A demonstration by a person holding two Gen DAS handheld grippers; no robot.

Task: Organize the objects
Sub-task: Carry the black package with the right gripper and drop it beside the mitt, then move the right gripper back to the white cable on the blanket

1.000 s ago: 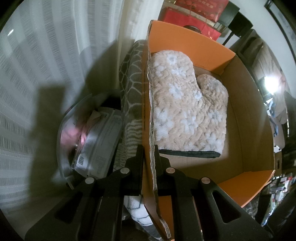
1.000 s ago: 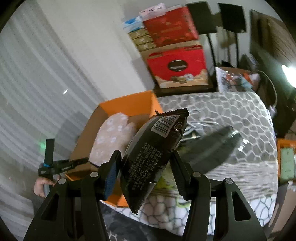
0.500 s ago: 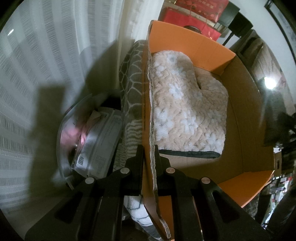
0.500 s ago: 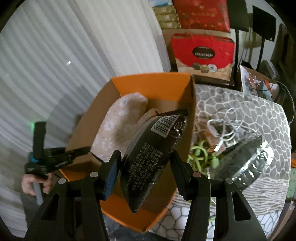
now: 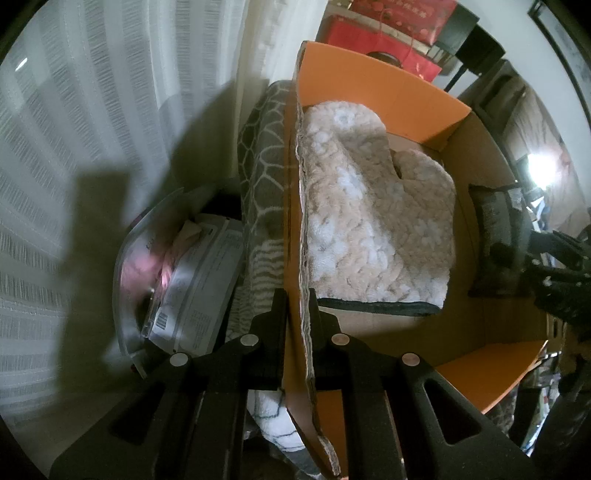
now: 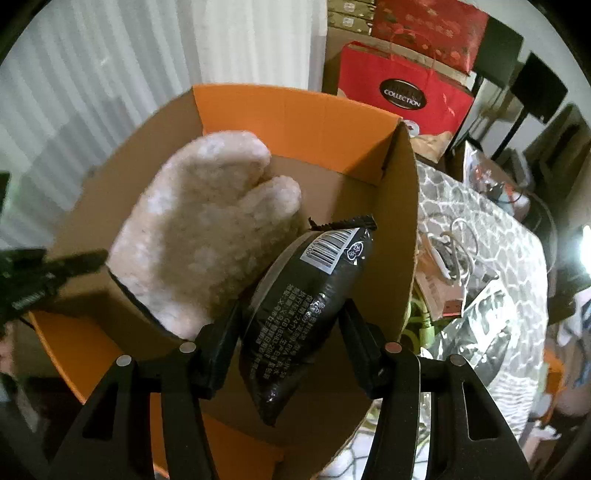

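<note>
Right claw (image 6: 291,325) grips a black snack packet (image 6: 306,310) between both pads, held over the open cardboard box (image 6: 295,110), inside its right wall. Packet back faces the camera: white barcode patch near the crimped top seal, a small round mark beside it, rows of white CJK print below. Print too small and warped to read; digits partly legible at best, so not quoting.

Left claw (image 5: 297,306) is pinched tight on the box's left wall, raw corrugated edge between the fingers.

Fuzzy beige oven mitt (image 5: 369,206) lies flat in the box along the left wall, dark trim at the cuff.

Red gift bag (image 6: 402,96) behind the box: oval label reads "COLLECTION"; the line above it is unreadable. Red cartons (image 6: 428,26) stacked above carry gold print, not legible.

Bench cover (image 6: 480,236) with grey pebble pattern holds white cables (image 6: 450,254), a silvery foil bag (image 6: 480,325) and something green, mostly hidden by the box wall.

Left view: clear-lidded bin (image 5: 177,280) with papers and a barcode label, text blurred. Right claw and packet show there only as a dark blur at the right edge.
</note>
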